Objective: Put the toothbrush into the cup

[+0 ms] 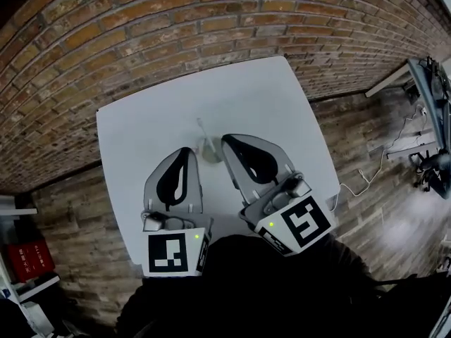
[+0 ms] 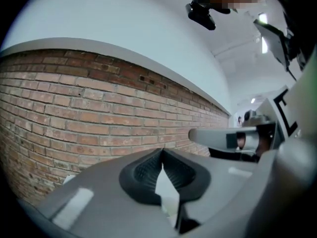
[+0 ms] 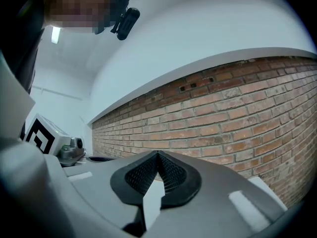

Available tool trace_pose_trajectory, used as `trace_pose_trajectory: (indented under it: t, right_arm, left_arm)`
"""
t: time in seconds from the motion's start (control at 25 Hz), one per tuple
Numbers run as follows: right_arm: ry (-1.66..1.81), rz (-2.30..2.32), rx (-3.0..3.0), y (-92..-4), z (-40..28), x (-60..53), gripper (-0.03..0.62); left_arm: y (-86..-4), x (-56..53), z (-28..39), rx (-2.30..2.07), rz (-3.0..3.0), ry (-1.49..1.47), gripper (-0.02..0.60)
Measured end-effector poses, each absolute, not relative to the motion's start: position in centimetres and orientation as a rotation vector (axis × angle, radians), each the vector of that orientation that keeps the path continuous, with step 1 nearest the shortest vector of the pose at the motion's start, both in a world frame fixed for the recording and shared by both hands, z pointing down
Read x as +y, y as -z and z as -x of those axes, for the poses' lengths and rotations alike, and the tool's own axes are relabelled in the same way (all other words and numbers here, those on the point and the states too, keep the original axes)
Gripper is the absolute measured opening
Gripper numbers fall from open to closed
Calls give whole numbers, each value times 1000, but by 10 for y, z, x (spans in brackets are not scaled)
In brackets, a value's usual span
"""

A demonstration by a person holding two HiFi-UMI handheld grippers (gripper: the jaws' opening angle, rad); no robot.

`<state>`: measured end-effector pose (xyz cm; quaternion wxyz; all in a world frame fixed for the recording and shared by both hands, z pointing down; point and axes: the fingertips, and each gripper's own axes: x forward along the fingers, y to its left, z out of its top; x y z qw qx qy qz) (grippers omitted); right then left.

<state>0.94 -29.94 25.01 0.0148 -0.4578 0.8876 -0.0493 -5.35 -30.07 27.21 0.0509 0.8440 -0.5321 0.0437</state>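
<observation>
Ribbed black fingers [image 3: 173,175], translucent round cup [image 1: 210,151]

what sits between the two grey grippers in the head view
A small translucent cup with a thin white toothbrush standing in it, on the white table, head view only.

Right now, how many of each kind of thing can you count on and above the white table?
cup: 1
toothbrush: 1
grippers, the left gripper and the right gripper: 2
table: 1
Total: 5
</observation>
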Motion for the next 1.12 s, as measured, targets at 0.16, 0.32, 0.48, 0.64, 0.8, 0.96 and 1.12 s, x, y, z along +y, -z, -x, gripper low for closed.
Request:
trace_pose_trajectory:
  t: [0.16, 0.32, 0.48, 0.64, 0.8, 0.96, 1.12]
  right_arm:
    - [144, 1435, 2761, -249, -9, -292, 0]
    - [130, 1438, 2756, -245, -8, -289, -2]
    - [113, 1446, 2752, -241, -11, -289, -1]
    - [115, 1451, 2748, -242, -13, -289, 0]
    - [115, 1447, 2752, -241, -13, -290, 0]
    - [118, 1448, 2743, -239, -14, -292, 0]
    - [102, 1440, 2735, -236, -15, -296, 0]
  left_arm:
    - [-272, -292, 51, -1604, -2590, -129, 8]
    - [-269, -291, 52, -1597, -2594, -112, 8]
    - [-267, -291, 47, -1582, -2602, -127, 8]
    - [-268, -290, 42, -1562, -2622, -143, 8]
    - [-267, -292, 42, -1564, -2619, -144, 8]
    - [-265, -293, 40, -1558, -2635, -147, 8]
    - [-265, -295, 40, -1559, -2644, -142, 8]
